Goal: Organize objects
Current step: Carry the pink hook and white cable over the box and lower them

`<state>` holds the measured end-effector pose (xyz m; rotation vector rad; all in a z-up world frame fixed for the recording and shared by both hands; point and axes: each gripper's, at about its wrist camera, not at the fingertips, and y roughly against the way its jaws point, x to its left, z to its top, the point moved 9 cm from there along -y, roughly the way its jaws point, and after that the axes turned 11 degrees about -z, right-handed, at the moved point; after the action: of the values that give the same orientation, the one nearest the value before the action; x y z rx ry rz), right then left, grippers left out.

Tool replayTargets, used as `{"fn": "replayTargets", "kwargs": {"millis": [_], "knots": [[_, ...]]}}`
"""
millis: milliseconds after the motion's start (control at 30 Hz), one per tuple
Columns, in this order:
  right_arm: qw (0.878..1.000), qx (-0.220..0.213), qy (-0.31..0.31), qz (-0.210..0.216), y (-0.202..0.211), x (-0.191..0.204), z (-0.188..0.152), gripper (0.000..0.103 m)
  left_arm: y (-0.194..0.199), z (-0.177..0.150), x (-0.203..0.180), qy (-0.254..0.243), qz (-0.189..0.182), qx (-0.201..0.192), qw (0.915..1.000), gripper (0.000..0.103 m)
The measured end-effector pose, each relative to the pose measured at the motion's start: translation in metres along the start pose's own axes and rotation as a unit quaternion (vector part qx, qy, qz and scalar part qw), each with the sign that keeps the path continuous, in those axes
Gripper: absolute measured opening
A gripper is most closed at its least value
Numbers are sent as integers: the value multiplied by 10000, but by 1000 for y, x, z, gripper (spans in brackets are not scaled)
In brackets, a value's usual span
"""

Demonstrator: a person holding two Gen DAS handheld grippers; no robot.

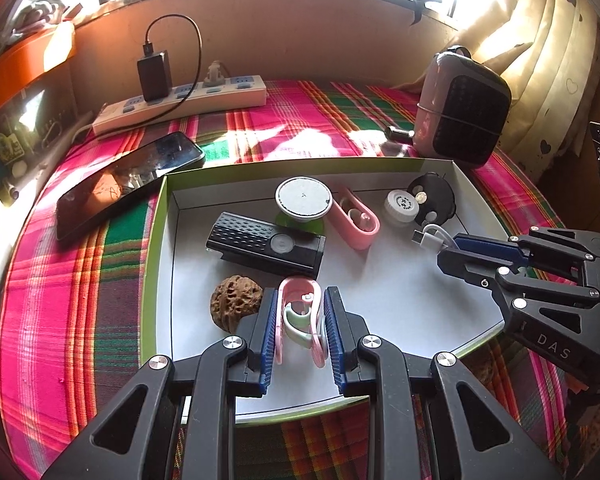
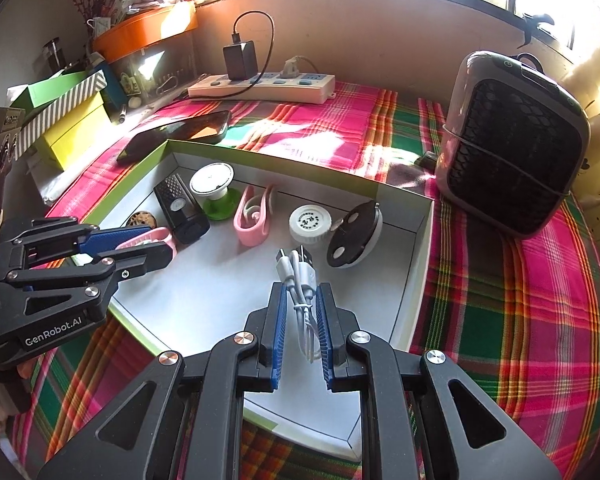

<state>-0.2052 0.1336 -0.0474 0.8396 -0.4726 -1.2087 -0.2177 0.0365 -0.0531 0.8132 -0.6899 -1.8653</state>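
Over tray [image 1: 156, 240]: L gripper [image 1: 300, 320] clamps pink clip [image 1: 300, 312], R gripper [image 2: 302, 320] clamps white cable [image 2: 300, 280]; walnut [image 1: 234, 302] inside.

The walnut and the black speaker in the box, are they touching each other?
Apart. In the left wrist view a strip of white box floor shows between the walnut and the black speaker.

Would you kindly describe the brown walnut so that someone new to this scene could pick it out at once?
Start at the shallow white cardboard tray with green outer walls lying on the pink and green plaid cloth. In its near left corner, just in front of the black rectangular gadget with a perforated top, sits the brown walnut. It is the only round, rough, wrinkled natural thing among smooth plastic items.
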Motion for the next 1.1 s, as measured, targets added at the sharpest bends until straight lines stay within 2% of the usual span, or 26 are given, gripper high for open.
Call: {"fn": "replayTargets", "kwargs": {"millis": [1100], "knots": [[9998, 20, 138, -147, -9, 3, -2, 16, -6, -4, 1, 26, -13, 71, 10000, 23]]}}
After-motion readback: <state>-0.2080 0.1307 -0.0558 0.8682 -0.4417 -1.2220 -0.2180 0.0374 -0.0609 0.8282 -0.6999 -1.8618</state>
